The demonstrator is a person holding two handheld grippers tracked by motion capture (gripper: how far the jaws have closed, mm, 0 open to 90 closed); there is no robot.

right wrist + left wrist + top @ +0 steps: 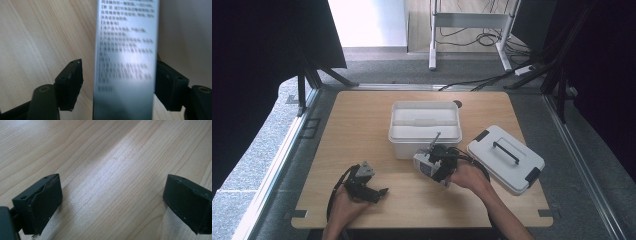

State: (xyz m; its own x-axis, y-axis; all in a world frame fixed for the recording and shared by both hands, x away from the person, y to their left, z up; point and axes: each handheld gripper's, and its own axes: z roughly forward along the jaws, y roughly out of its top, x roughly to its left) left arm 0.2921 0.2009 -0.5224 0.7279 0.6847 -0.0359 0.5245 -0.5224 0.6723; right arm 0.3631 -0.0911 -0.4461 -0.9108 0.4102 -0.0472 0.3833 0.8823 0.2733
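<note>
Straddling probably glossy, flat box (125,62)

Worktop (362,130): pale wood, fine grain, smooth with soft sheen. Bin (424,131) and lid (504,159), centre right: white matt plastic. Carton (126,60): silvery glossy card, printed text. Left tongs (112,205), right tongs (117,85): black matt plastic, scuffed edges

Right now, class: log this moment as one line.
left hand-held gripper: open, empty, on table | right hand-held gripper: around printed box, left gap | bin: lid off
</note>
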